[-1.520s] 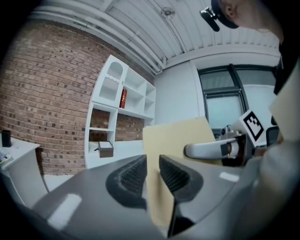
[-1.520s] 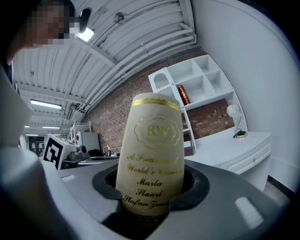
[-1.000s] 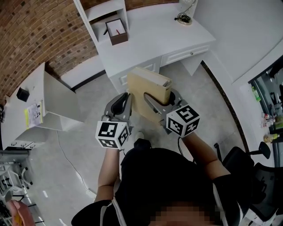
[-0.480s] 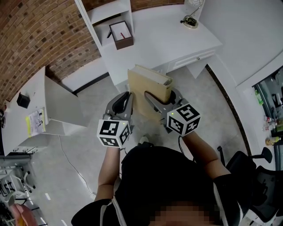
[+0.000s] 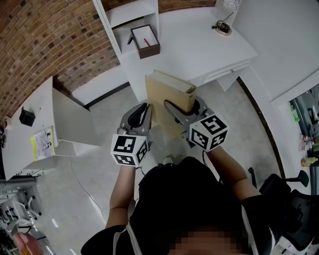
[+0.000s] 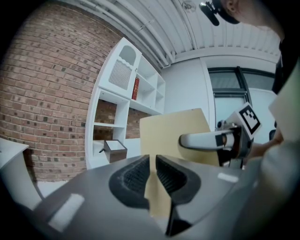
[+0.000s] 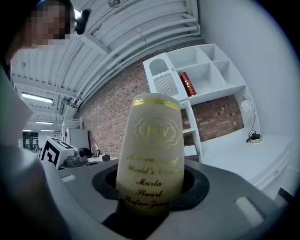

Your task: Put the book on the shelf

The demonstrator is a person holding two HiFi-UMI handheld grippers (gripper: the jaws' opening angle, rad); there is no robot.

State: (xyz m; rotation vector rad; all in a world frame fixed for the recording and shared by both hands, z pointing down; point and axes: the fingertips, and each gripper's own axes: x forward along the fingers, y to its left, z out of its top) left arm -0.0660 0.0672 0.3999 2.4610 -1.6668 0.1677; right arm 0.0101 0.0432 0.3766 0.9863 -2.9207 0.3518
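From where I stand the worry is the book (image 5: 167, 97) itself: it hangs in the air over the floor (image 5: 99, 164), just short of the white surface (image 5: 199, 45) and well below the shelf (image 5: 127, 15), so a slip would likely drop it to the floor. The left gripper (image 5: 141, 114) seems to have only a thin tan edge, probably the cover board alone. If so, lifting could let the pages sag away from that board, or the whole book could twist about the other grip. The cover looks smooth, so it might also slide down through the right gripper (image 5: 187, 107) if the hold eases. Going in, a corner could catch a white upright, or bump the small brown box (image 5: 145, 41) sitting in the lower bay. As for the grips, the left fingers (image 6: 133, 176) are pressed nearly flat together, with just that thin tan sheet pinched between the ribbed pads. The right fingers (image 7: 105, 180) stand wide apart, spanning the full thickness of the book at its gold-lettered spine. Both pads bear against the covers, so the right is grasping the book too.
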